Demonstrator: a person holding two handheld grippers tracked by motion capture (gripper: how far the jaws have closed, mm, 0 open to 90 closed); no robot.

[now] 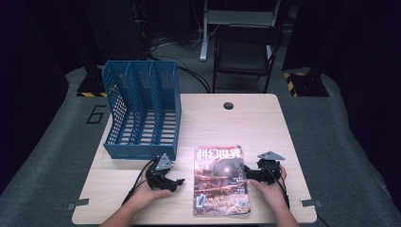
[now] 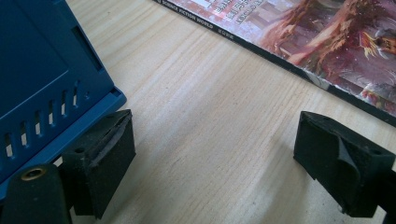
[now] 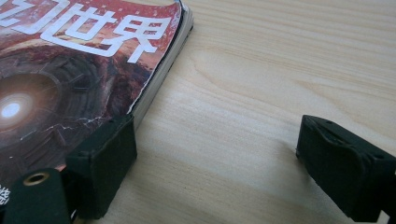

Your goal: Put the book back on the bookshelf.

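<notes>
A magazine [image 1: 221, 180] with a reddish science-fiction cover lies flat near the table's front edge. Left of it, my left gripper [image 1: 176, 182] rests low on the table, held by a hand, its jaws wide apart with bare wood between them. In the left gripper view the magazine [image 2: 327, 42] lies ahead to the right and the blue file rack [image 2: 42, 79] stands close on the left. My right gripper [image 1: 249, 174] sits at the magazine's right edge, open. In the right gripper view its left pad [image 3: 105, 163] is beside the magazine [image 3: 70, 79]; nothing is gripped.
A blue three-slot file rack [image 1: 142, 111] stands at the table's back left. The wooden table [image 1: 246, 123] has a cable hole [image 1: 228, 105] near its far edge. A dark folding chair [image 1: 246, 52] stands on the floor behind the table.
</notes>
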